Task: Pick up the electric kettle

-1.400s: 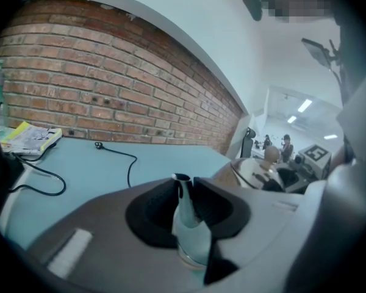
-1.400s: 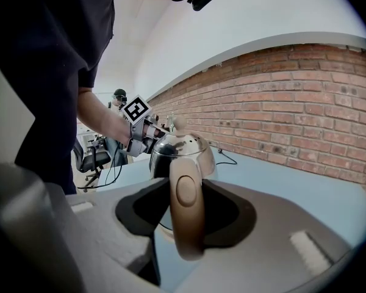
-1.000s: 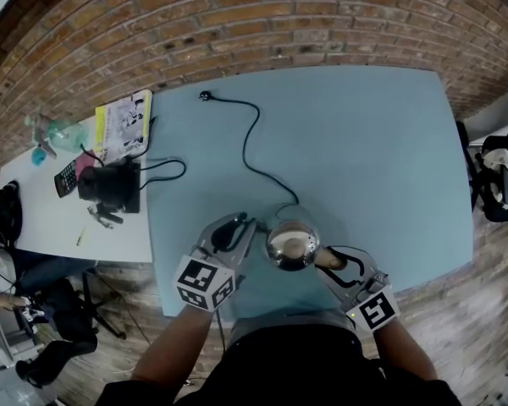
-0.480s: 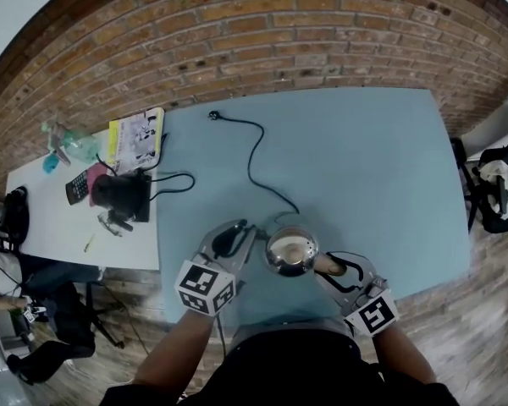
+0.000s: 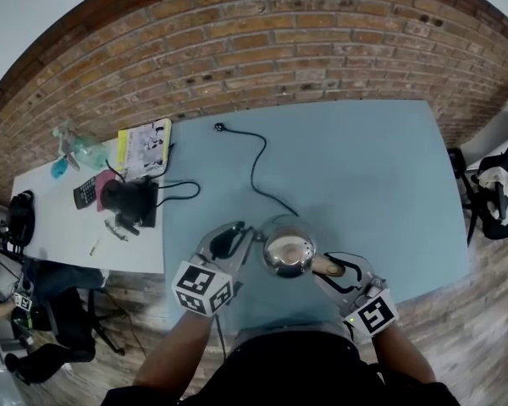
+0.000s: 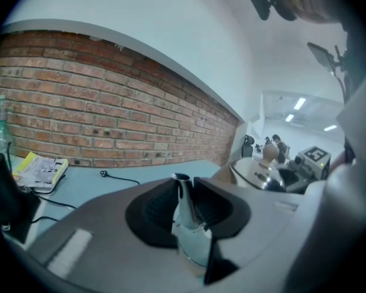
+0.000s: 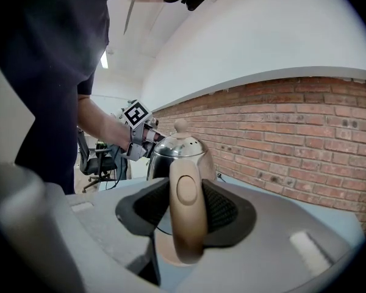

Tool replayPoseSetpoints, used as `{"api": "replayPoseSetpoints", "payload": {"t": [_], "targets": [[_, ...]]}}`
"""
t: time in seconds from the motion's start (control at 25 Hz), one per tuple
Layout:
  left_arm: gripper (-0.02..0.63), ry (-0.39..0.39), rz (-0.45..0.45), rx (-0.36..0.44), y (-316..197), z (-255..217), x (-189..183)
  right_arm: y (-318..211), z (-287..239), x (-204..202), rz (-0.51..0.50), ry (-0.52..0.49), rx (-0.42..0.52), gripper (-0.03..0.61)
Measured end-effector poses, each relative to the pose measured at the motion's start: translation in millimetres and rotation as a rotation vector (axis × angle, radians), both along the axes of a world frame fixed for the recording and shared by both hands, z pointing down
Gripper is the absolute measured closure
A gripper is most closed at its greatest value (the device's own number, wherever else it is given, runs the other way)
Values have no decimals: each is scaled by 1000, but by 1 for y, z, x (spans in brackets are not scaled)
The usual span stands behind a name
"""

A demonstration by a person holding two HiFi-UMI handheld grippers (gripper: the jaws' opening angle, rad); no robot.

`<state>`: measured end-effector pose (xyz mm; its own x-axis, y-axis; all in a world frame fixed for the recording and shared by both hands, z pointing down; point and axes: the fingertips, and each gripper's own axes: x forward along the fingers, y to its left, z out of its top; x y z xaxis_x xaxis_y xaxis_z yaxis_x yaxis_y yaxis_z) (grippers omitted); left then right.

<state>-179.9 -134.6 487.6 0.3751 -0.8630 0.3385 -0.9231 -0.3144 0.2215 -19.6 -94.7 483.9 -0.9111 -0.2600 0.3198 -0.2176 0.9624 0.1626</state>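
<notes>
The electric kettle [image 5: 289,252] is shiny steel with a tan knob and a tan handle, and it hangs just above the near edge of the blue table [image 5: 364,167]. My left gripper [image 5: 247,242] is shut on its narrow steel spout [image 6: 184,215]. In the left gripper view the lid [image 6: 265,173] shows to the right. My right gripper [image 5: 326,266] is shut on the tan handle [image 7: 188,215], with the kettle body [image 7: 177,154] beyond it. A black cord [image 5: 258,163] runs from under the kettle to a loose plug [image 5: 219,127].
A brick wall [image 5: 262,32] backs the table. A white side table [image 5: 68,227] at the left carries a black device [image 5: 131,200], a yellow magazine [image 5: 144,146], a calculator [image 5: 85,192] and a bottle [image 5: 76,146]. A chair [image 5: 495,189] stands at the right.
The kettle and both grippers have risen a little together above the table. Both grips look the same.
</notes>
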Motion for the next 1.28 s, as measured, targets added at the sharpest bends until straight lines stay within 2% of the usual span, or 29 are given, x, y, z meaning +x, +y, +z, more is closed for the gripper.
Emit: {"api": "replayPoseSetpoints", "payload": {"t": [0.76,0.96,1.12,1.28], "targets": [[528,-24,29,81,-5,-51,9,-1,-47,9,8,-84,80,416],[526,-24,40,96,-4,-65,12,2,-57,15,-7,-39,123,415],[525,-34,40,116,-7,-78,11,-1,-78,10,15,-149,129,414],[523,-38,38,122,-9,-84,5,-3,-82,5,1,-145,144,416]]}}
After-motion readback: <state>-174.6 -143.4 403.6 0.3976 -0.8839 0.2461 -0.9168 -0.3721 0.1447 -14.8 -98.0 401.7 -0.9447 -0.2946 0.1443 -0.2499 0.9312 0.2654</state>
